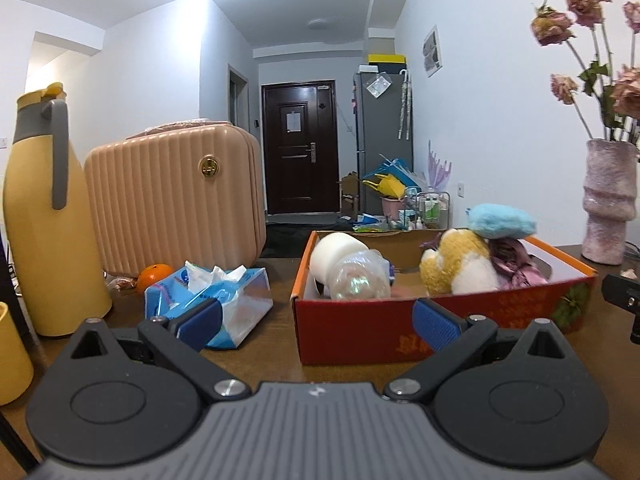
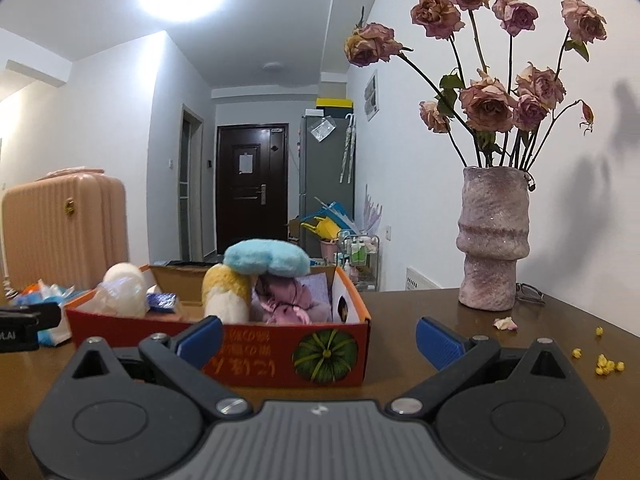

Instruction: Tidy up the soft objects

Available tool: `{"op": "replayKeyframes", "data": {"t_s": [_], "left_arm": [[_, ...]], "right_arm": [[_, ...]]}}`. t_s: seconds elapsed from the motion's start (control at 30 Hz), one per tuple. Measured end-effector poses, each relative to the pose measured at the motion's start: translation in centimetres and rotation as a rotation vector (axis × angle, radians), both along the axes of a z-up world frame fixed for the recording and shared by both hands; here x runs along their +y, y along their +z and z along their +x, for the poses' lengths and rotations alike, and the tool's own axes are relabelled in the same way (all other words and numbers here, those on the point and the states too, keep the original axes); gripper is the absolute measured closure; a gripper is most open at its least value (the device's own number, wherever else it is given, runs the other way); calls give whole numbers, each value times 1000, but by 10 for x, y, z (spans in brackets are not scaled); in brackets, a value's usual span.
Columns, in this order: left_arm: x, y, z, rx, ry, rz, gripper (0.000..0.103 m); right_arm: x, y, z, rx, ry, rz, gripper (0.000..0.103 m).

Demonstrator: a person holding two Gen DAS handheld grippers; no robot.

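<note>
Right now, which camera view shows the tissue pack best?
The left wrist view: the tissue pack lies near and whole beside the red box. In the right wrist view it is only a blurred strip at the left edge, partly hidden.

A dark brown wooden table [image 1: 276, 268] carries everything. On its left side stands a yellow jug [image 1: 48, 216] with a grey handle, and beside it a ribbed pink case [image 1: 172, 200] stands upright. An orange [image 1: 154, 274] lies at the foot of the case, just beside a blue tissue pack [image 1: 212, 296] with white tissue sticking out. To the right of the pack sits a red cardboard box [image 1: 400, 320] with an orange rim. Near the wall stands a pinkish textured vase [image 2: 494, 240] with a pair of glasses [image 2: 530, 292] beside it. A pale petal [image 2: 505, 323] and yellow crumbs [image 2: 608, 366] are scattered on the bare wood in front of the vase.
</note>
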State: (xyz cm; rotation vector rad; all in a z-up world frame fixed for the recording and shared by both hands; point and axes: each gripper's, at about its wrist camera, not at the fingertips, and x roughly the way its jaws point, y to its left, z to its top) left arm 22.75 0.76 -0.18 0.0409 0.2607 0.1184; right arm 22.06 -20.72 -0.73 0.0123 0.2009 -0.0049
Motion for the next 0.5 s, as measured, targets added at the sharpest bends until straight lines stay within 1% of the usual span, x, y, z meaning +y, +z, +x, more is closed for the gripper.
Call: {"op": "replayKeyframes", "data": {"t_s": [0.27,0.5], "left_arm": [[-1,1,-43,8,-48,11,0],[-4,3,-77,-1,-85,17,0]], "right_arm": [[3,1,-46,45,46,-24,0],[5,7,-83,41,87,-24,0]]}}
